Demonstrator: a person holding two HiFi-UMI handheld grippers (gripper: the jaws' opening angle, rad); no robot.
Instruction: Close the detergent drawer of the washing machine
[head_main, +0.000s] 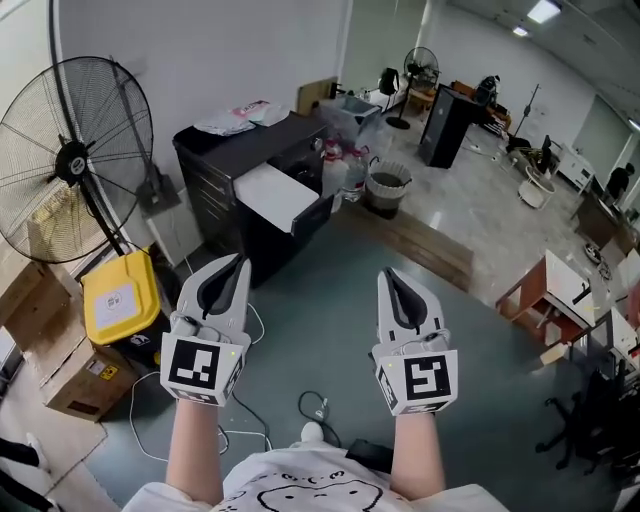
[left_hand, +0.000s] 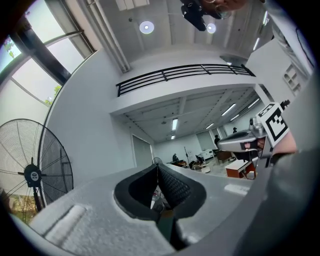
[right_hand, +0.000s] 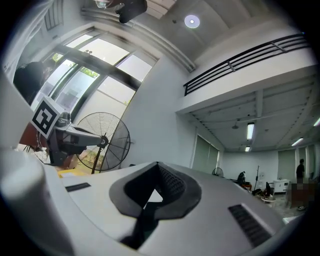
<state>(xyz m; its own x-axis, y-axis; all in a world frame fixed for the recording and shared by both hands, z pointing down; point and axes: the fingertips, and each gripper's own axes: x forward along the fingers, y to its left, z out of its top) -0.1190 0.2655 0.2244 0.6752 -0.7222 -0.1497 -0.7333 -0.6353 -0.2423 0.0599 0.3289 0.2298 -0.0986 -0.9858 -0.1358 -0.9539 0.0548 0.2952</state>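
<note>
Both the left gripper (head_main: 232, 266) and right gripper (head_main: 391, 279) hover side by side, jaws pressed together on nothing, well apart from the black cabinet (head_main: 228, 165).

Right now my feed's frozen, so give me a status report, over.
Left tool shut, empty. Right tool shut, empty. Black unit ahead, untouched; drawer not discernible. Loose cable on floor between.

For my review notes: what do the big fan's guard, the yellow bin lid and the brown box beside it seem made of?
Fan guard: thin dark wire rings, likely painted metal. Yellow bin lid: smooth, faintly glossy, probably moulded plastic. Brown box: matte, creased flaps with a sticker, evidently cardboard.
</note>
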